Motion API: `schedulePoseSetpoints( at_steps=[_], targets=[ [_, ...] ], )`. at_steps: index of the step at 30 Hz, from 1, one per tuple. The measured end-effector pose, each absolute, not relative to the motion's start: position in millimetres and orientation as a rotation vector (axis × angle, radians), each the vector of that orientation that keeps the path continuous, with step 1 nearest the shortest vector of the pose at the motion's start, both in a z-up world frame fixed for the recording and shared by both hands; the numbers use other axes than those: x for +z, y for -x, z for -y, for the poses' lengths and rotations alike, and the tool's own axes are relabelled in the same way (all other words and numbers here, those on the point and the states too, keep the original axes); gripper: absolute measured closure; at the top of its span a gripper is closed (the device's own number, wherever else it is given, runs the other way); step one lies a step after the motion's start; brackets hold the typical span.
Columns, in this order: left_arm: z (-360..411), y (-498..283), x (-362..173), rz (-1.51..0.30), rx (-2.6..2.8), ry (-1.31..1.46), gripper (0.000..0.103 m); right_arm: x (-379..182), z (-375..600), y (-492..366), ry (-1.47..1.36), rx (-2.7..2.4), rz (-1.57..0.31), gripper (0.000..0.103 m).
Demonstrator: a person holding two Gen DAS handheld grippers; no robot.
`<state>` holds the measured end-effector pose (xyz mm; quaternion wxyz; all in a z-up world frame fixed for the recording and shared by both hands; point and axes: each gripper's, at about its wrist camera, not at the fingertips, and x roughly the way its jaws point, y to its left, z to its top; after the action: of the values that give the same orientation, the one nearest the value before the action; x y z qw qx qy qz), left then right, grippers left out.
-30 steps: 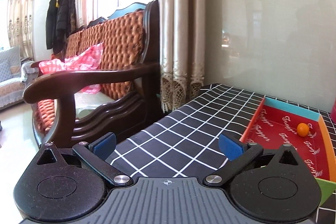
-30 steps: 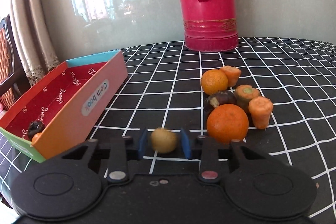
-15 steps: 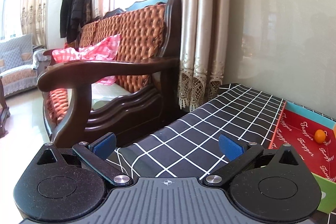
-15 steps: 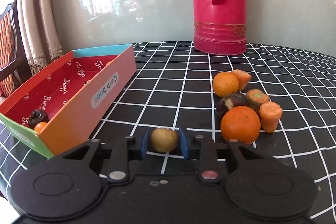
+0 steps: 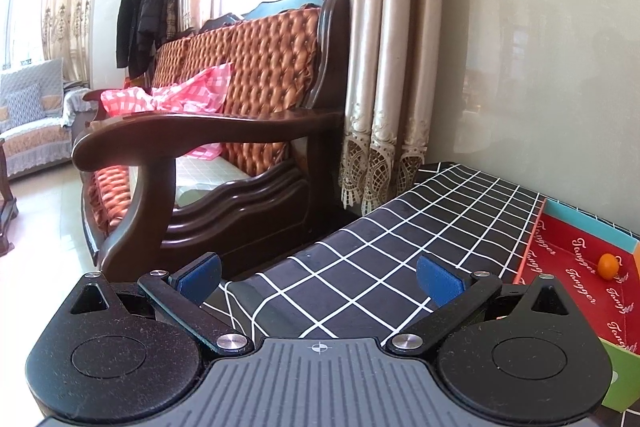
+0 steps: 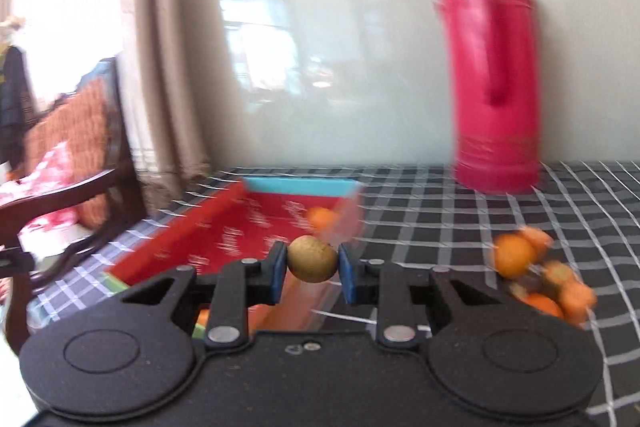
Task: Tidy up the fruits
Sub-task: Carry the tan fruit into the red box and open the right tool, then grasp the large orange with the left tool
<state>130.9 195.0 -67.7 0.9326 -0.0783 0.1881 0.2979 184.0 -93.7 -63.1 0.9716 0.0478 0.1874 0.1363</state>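
Note:
My right gripper [image 6: 313, 267] is shut on a small round yellow-brown fruit [image 6: 312, 258] and holds it in the air over the near right wall of the red box [image 6: 224, 227]. A small orange [image 6: 321, 218] lies at the box's far end. A blurred pile of oranges [image 6: 514, 255] and carrot pieces [image 6: 576, 297] lies on the cloth to the right. My left gripper [image 5: 319, 277] is open and empty over the table's left edge; the red box [image 5: 568, 267] with the small orange [image 5: 608, 264] shows at its right.
A tall red thermos jug [image 6: 494, 87] stands at the back right by the wall. A wooden armchair [image 5: 224, 131] with orange cushions stands left of the table, and curtains [image 5: 392, 67] hang behind it. The table has a black checked cloth [image 5: 400, 247].
My right gripper has lifted and swung left with the fruit, from over the cloth to over the box; the view is motion-blurred. My left gripper has drifted left, away from the box.

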Motion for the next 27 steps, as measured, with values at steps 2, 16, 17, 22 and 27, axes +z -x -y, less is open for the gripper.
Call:
schedulePoseSetpoints(
  at_steps=[2, 16, 17, 22, 27],
  targets=[
    [-196, -131, -67, -0.385, 0.609, 0.155, 0.000, -67, 84, -188, -0.085, 0.310, -0.402, 0.083],
    [-190, -132, -66, -0.382, 0.600, 0.144, 0.000, -64, 94, -178, -0.108, 0.252, -0.383, 0.032],
    [-187, -133, -65, -0.380, 0.593, 0.136, 0.000, -63, 98, -176, -0.105, 0.229, -0.379, 0.030],
    [-160, -137, -61, -0.369, 0.523, 0.099, 0.000, -62, 125, -170, -0.111, 0.097, -0.382, 0.010],
    [-113, -138, -52, -0.321, 0.384, 0.048, 0.000, -63, 166, -160, -0.136, -0.068, -0.372, 0.006]
  ],
)
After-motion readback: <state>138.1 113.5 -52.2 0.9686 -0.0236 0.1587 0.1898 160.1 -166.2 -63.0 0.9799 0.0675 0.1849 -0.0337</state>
